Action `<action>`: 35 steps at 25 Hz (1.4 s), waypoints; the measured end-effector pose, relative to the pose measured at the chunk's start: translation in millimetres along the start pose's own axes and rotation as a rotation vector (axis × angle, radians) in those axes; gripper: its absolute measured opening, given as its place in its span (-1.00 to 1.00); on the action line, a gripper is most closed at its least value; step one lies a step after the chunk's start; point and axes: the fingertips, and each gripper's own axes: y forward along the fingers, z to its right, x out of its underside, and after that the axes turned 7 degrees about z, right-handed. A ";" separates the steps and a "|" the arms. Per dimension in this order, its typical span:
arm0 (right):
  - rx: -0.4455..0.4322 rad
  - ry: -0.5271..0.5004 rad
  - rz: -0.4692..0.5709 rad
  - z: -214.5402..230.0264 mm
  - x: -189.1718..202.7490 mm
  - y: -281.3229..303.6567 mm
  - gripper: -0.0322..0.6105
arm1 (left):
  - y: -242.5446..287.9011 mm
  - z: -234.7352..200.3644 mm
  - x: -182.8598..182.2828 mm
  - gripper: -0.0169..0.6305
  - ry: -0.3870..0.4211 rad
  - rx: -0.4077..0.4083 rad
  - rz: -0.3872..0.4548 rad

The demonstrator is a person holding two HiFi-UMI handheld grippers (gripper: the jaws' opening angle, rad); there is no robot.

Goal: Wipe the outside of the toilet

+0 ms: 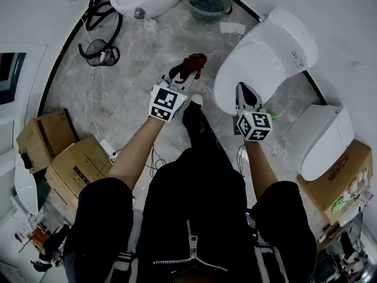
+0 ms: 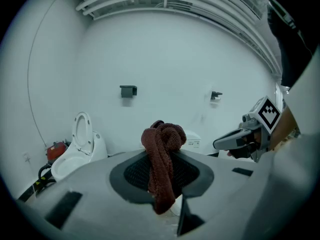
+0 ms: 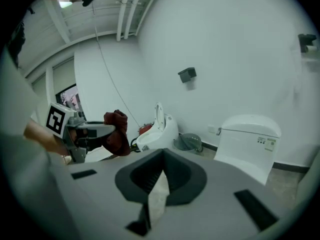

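- The left tool [image 1: 182, 78] is clenched on a dark red cloth [image 1: 193, 63]. The cloth is pinched at one fold, with a knotted wad above the tips and a tail hanging below.
- The right tool [image 1: 243, 93] is clenched too, with nothing I can name in it (a pale sliver sits at the seam of its jaws, unclear what).
- The toilet [image 1: 265, 55], lid down, lies off to the right of the left tool and apart from it. It is just ahead of the right tool, whose tip is close beside the bowl's flank. The cloth touches no porcelain, so I judge that wiping has not begun.
- Risks:
  - The grip is narrow, so dragging the wad across the curved shell could pull it free.
  - With the cloth this bunched, bare tips might scrape the glaze.
  - The right tool sits near enough to knock the bowl as the left swings across.
- The head view alone shows how both tools stand relative to the toilet.
- The left gripper view alone shows the cloth's hanging tail and a second, open-lidded toilet [image 2: 82, 141] far ahead on its left.
- The right gripper view alone shows its own jaws meeting and a basket [image 3: 189, 141] ahead by the wall.
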 end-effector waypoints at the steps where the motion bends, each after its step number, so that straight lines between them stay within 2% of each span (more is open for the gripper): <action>1: 0.019 0.013 0.002 2.6 -7.1 10.4 -0.89 | 8.8 -11.6 -4.6 -0.66 0.004 0.018 -0.011; 7: 0.124 0.086 0.038 7.6 -45.6 50.3 -0.89 | 56.0 -61.1 -28.4 -0.66 0.050 0.124 -0.049; 10: 0.177 0.122 0.063 17.8 -58.8 60.4 -0.89 | 84.2 -70.5 -36.0 -0.66 0.040 0.169 -0.047; 13: 0.239 0.147 0.081 31.8 -63.1 69.4 -0.89 | 120.1 -71.3 -30.2 -0.66 0.050 0.250 -0.059; 19: 0.395 0.206 0.107 48.8 -50.7 89.4 -0.89 | 188.9 -78.1 12.5 -0.66 0.085 0.443 -0.114; 28: 0.714 0.308 0.206 60.8 -24.9 134.2 -0.89 | 276.0 -102.2 93.4 -0.66 0.197 0.758 -0.199; 31: 0.788 0.348 0.225 61.4 -7.8 146.4 -0.89 | 301.6 -101.0 115.3 -0.66 0.201 0.819 -0.212; 35: 0.832 0.369 0.239 63.7 13.9 162.2 -0.89 | 327.2 -91.3 149.3 -0.66 0.202 0.860 -0.206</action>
